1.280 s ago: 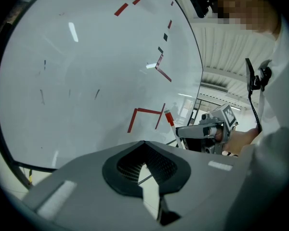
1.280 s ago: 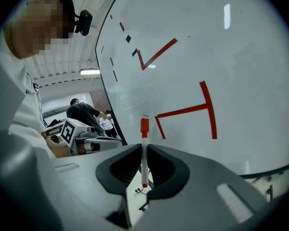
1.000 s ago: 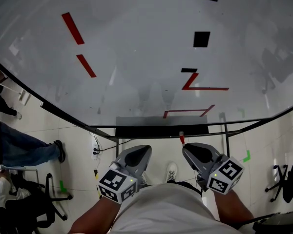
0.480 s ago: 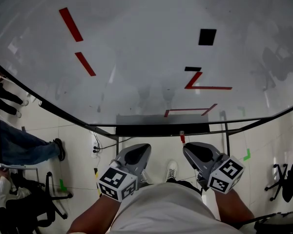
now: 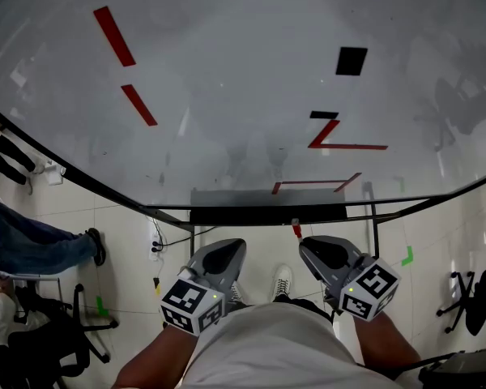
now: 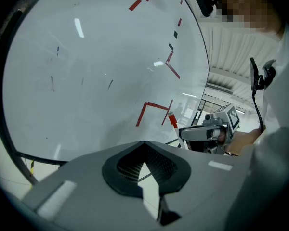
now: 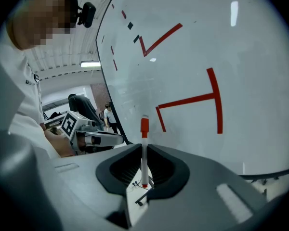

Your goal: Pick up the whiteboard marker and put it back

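Observation:
A whiteboard marker with a white barrel and a red cap stands between the jaws of my right gripper, which is shut on it. The cap points toward the whiteboard, just below its dark tray. In the left gripper view the same marker sticks out of the right gripper. My left gripper is held beside it, jaws together with nothing between them. Red lines and black squares mark the board.
The whiteboard's stand legs reach down to a tiled floor. A person's legs and an office chair are at the left, another chair at the right. A cable and power strip lie below the board.
My right gripper has shifted slightly left with the marker still in it. The left gripper has barely moved.

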